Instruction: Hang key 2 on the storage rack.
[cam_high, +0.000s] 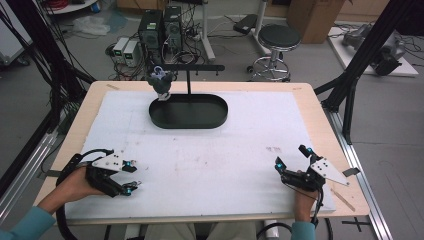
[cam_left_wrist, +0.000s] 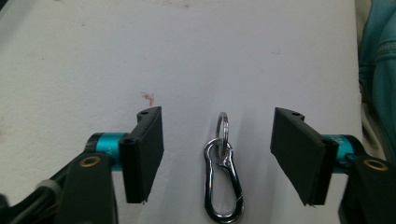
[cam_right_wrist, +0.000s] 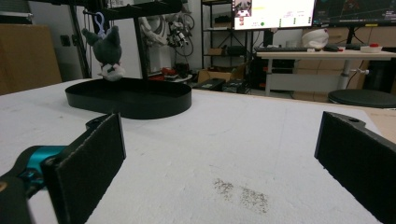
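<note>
High view overhead, facing forward; right gripper view low, sharing black tray.

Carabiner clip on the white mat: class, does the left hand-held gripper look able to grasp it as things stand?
Probably yes. The carabiner clip lies flat between the left hand-held gripper's open jaws, with nothing blocking either side.

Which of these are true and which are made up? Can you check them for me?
1. The left gripper is open: true.
2. The metal carabiner clip lies between its jaws, on the white mat: true.
3. The plush toy lies flat in the black tray: false, it hangs from the stand's bar above the tray.
4. The right gripper grips the plush toy: false, it is open near the mat's front edge, far from the toy.
</note>
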